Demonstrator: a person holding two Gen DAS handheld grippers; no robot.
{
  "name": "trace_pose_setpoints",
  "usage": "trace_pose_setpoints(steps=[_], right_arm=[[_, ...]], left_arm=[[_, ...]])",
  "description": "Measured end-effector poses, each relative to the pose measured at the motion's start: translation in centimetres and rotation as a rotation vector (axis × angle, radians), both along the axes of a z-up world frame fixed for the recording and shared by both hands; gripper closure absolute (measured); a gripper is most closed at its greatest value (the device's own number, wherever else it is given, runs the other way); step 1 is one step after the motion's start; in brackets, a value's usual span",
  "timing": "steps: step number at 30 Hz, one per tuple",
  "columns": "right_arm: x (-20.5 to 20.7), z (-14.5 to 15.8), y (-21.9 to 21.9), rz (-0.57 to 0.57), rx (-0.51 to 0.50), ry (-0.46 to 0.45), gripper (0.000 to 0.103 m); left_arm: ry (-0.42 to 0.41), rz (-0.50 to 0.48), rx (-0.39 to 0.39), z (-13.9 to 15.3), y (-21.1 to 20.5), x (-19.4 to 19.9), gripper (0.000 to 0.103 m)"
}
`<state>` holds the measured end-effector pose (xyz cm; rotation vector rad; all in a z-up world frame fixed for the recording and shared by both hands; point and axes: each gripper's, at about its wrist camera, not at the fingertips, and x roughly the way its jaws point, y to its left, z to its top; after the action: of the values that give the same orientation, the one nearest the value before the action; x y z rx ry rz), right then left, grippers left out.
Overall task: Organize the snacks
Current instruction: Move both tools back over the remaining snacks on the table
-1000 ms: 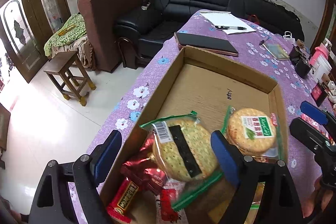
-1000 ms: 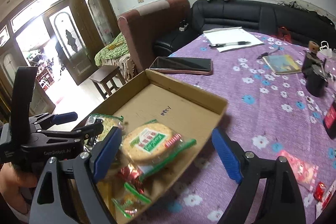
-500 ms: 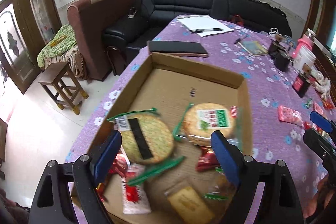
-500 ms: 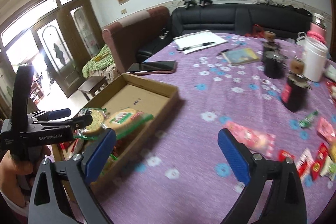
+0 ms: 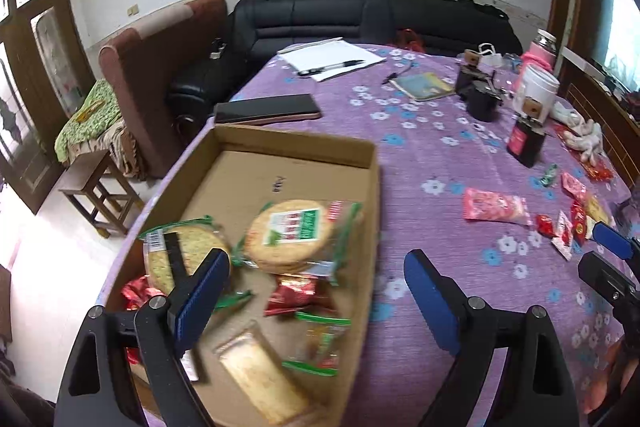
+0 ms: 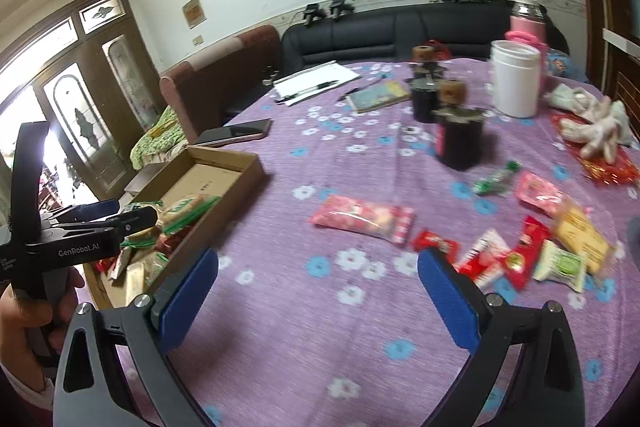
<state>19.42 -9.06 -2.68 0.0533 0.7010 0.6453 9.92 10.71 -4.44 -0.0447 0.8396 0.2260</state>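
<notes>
A shallow cardboard box [image 5: 372, 179] on the purple flowered tablecloth holds two round cracker packs [image 5: 290, 235], red candies [image 5: 298, 297] and a yellow biscuit pack [image 5: 260, 379]. My left gripper [image 5: 316, 293] is open and empty, above the box's near right part. My right gripper [image 6: 318, 291] is open and empty over bare cloth, right of the box [image 6: 252, 171]. A pink snack pack [image 6: 362, 219] lies ahead of it. Several small red, white, green and yellow packs [image 6: 520, 255] lie to its right.
Two dark jars [image 6: 458, 137], a white canister [image 6: 516, 83], a pink flask [image 6: 528, 27], a phone [image 6: 236, 135], a notepad with pen [image 6: 312, 85] and a booklet [image 6: 380, 95] stand farther back. White gloves [image 6: 596, 131] lie at the right. The table edge runs along the left, with a sofa and stool beyond.
Both grippers have swung right and pulled back. The right one left the box and now faces the loose snacks. The left one now sits over the box's right edge.
</notes>
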Motion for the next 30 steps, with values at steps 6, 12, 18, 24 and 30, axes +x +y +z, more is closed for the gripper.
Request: trace_pose_setpoints(steps=[6,12,18,24,30], right_arm=[[0.3,-1.1,-3.7,-0.051,-0.034,0.017,0.003],[1.3,-2.4,-5.7,-0.064,-0.064,0.043,0.003],[2.7,-3.2,-6.3,-0.041,-0.086,0.047,0.003],[3.7,-3.0,-9.5,-0.107,-0.071,0.033,0.003],[4.5,-3.1,-13.0,-0.184,-0.072,0.042,0.003]], left_arm=[[0.039,-0.078,-0.002,-1.5,-3.6,1.2,0.009],[0.084,-0.158,0.008,-3.2,-7.4,3.2,0.009],[0.109,-0.254,0.036,-4.3,-10.9,6.0,0.009],[0.103,-0.359,0.082,-4.9,-13.5,8.6,0.009],[0.143,-0.439,0.146,-6.4,-15.7,11.8,0.009]])
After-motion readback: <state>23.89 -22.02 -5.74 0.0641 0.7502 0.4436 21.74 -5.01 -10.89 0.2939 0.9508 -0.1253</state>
